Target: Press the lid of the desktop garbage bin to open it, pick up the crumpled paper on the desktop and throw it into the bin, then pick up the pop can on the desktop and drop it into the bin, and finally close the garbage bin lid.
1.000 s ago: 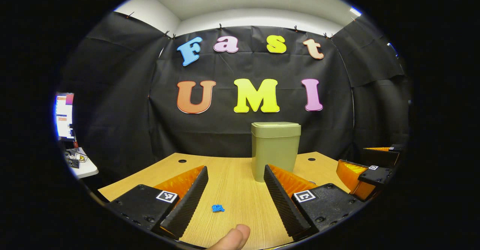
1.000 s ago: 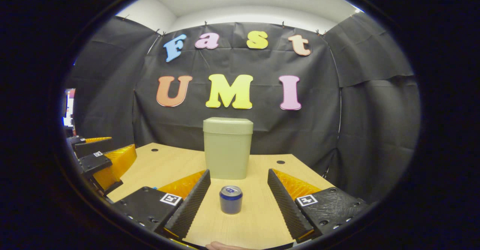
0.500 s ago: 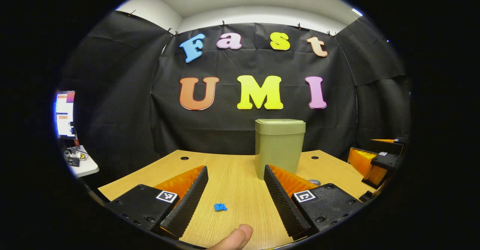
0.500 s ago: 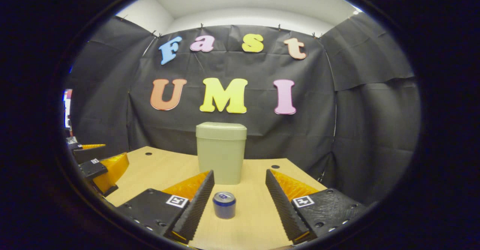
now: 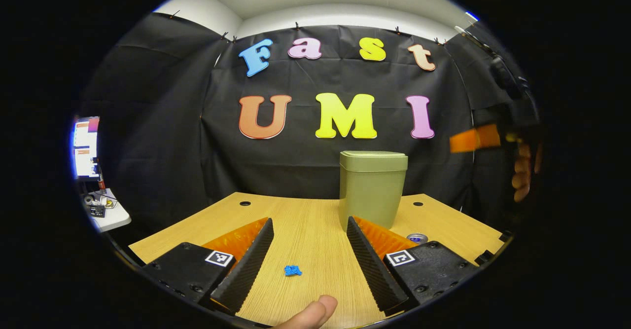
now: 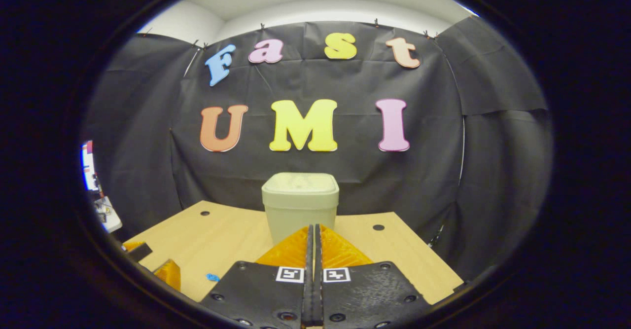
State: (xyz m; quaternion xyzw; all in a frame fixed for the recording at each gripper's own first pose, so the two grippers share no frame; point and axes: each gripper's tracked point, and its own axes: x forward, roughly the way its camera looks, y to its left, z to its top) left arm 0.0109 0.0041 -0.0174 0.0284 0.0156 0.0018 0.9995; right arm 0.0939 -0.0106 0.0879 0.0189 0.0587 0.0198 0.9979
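Observation:
An olive-green bin (image 5: 373,188) stands at the back of the wooden desk (image 5: 305,235) with its lid down. My left gripper (image 5: 309,220) is open and low over the desk, and a small blue crumpled paper (image 5: 293,270) lies between its fingers, untouched. The pop can (image 5: 417,238) peeks out behind that gripper's right finger. My right gripper (image 6: 313,226) is shut with nothing in it, raised in front of the bin (image 6: 299,201) and looking down on the lid (image 6: 300,183). From the left gripper view it is a blur (image 5: 475,139) high at the right, held by a hand (image 5: 522,171).
A side table with a monitor (image 5: 86,146) stands off the desk's left. Two cable holes (image 5: 245,203) (image 5: 418,203) sit near the desk's back edge. A thumb (image 5: 310,314) shows at the bottom of the left gripper view. The paper (image 6: 213,277) and left gripper (image 6: 167,272) lie lower left.
My right gripper has shut and risen from the desk toward the bin's top; the can has dropped out of its view. The left gripper has barely moved.

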